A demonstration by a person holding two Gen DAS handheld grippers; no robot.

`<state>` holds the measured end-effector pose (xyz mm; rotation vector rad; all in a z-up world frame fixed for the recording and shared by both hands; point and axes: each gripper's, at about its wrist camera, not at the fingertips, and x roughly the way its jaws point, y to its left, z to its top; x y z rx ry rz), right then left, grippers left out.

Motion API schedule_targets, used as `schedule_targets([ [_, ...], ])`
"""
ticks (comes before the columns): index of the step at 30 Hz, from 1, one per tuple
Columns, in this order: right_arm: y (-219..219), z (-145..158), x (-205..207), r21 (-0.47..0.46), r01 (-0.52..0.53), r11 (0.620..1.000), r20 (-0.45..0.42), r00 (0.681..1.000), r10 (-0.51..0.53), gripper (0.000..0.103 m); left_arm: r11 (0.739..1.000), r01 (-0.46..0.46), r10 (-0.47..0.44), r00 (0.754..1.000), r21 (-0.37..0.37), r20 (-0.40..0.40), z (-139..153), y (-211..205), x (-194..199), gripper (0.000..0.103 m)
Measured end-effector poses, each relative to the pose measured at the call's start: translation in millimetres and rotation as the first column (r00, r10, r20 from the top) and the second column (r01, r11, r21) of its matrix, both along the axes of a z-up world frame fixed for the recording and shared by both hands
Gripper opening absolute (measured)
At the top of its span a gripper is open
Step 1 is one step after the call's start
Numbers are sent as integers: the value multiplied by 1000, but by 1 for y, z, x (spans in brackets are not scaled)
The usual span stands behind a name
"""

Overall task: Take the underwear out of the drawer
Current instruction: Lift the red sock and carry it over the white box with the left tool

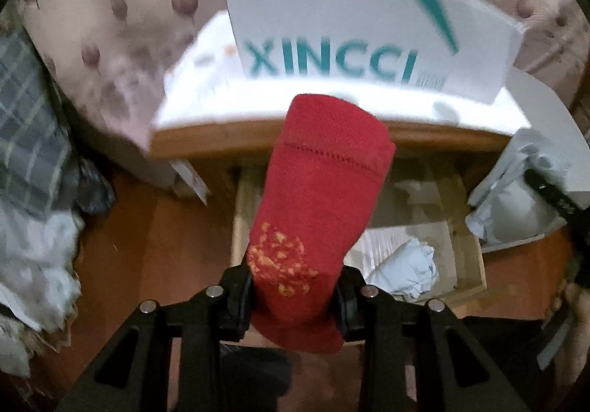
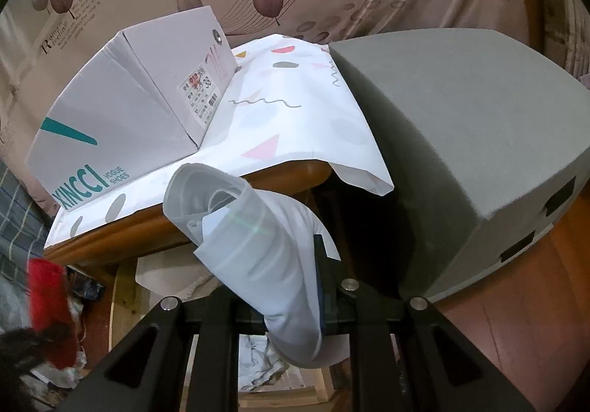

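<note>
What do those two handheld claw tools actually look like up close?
Both are matt black. The left gripper and right gripper each have angular arms with triangular cut-outs and round silver pivot pins. The right one shows a blue finger pad.

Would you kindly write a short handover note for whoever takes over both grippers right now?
Left gripper: shut on the red underwear, held up above the open drawer.
Right gripper: shut on the white underwear, in front of the bedside table.
Done: two pieces are out of the drawer.
Left: crumpled pale cloth lies in the drawer; set down both pieces, then check whether it is underwear too.
</note>
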<state>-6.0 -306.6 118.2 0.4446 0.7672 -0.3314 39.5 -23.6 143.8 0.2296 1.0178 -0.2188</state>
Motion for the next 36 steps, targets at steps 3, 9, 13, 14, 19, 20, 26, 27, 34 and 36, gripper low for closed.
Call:
schedule_targets([
  [3,0,0,2,-5,0,1000,-4,1000,0,16,1000,28,-28,997,6,72,36,7,-6,34],
  [9,1,0,2,-9,-1,1000,-7,1000,1,16,997,71,-68,976,-6,207,113,21,-2,34],
  [13,1,-1,3,-10,0,1000,-8,1000,-1,16,997,80,-73,958,-12,277,156,22,18,34],
  [14,1,-1,4,-12,-1,1000,-9,1000,1,16,997,78,-71,957,-15,282,162,20,23,34],
  [19,1,-1,4,-9,-2,1000,-12,1000,2,15,992,111,-94,962,-54,258,190,3,66,34],
  [20,1,-2,4,-7,-2,1000,-13,1000,2,16,993,108,-91,960,-49,265,194,-2,76,34],
  [26,0,-2,4,-3,-4,1000,-17,1000,4,16,991,127,-113,967,-48,227,189,-33,138,34],
  [27,1,-3,4,-3,-5,1000,-18,1000,5,16,992,120,-106,969,-47,225,185,-37,147,34],
  [34,0,-3,7,3,-9,1000,-21,1000,9,15,994,112,-113,982,16,152,143,-63,198,34],
  [36,0,-4,6,7,-11,1000,-22,1000,12,15,992,119,-122,984,32,128,130,-66,203,34],
])
